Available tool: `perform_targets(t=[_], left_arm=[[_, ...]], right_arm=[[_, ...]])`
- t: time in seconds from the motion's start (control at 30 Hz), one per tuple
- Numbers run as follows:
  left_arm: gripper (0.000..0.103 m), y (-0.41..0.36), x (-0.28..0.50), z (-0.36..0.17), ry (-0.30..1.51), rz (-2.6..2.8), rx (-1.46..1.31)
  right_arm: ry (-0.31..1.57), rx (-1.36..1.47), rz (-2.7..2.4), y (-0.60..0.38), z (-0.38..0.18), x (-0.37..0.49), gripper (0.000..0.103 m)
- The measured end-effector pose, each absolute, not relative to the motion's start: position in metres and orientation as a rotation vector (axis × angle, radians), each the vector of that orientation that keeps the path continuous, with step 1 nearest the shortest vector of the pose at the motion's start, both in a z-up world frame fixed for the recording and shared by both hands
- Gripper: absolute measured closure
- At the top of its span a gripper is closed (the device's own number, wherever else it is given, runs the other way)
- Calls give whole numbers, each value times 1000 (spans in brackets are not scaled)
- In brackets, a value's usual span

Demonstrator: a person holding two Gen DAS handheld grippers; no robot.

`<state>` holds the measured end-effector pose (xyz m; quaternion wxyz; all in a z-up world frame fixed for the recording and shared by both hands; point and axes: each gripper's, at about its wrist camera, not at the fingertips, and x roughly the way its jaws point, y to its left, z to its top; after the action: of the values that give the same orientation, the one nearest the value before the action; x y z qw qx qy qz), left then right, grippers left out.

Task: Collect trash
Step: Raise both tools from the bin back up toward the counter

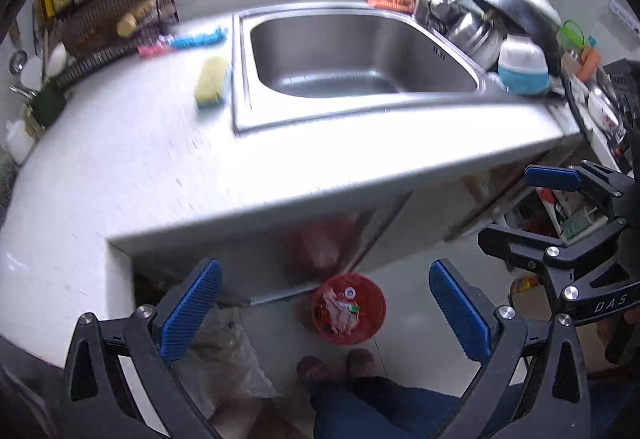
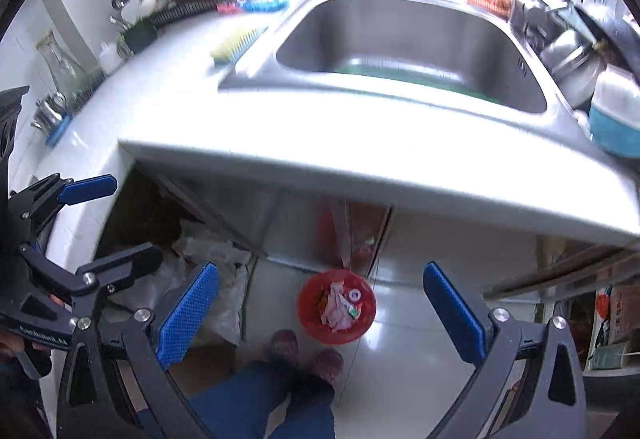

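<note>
While both your tongs, left (image 1: pixel 326 311) and right (image 2: pixel 320 313), hang apart and empty, the bin (image 1: pixel 349 309) holds scraps; the surface (image 1: pixel 140 159) looks nearly cleared.

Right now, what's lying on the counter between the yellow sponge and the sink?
Nothing: in the left wrist view only a narrow strip of bare white counter separates the yellow sponge from the sink rim.

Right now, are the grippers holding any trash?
No. The left gripper and right gripper are both open and empty; the trash lies in the red bin.
</note>
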<state>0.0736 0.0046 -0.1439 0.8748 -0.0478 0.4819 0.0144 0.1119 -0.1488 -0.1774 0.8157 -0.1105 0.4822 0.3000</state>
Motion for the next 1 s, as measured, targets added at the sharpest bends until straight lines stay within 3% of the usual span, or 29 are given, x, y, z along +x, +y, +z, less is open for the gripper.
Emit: perform_targets(t=[0.2, 0.4, 1.0], left_arm=[[0, 20, 83, -97, 953, 94, -79], [0, 50, 96, -82, 939, 135, -101], [0, 158, 183, -82, 952, 127, -162]], right_arm=[[960, -235, 692, -135, -137, 121, 1], [911, -260, 736, -113, -103, 140, 1], [925, -300, 752, -21, -96, 213, 1]])
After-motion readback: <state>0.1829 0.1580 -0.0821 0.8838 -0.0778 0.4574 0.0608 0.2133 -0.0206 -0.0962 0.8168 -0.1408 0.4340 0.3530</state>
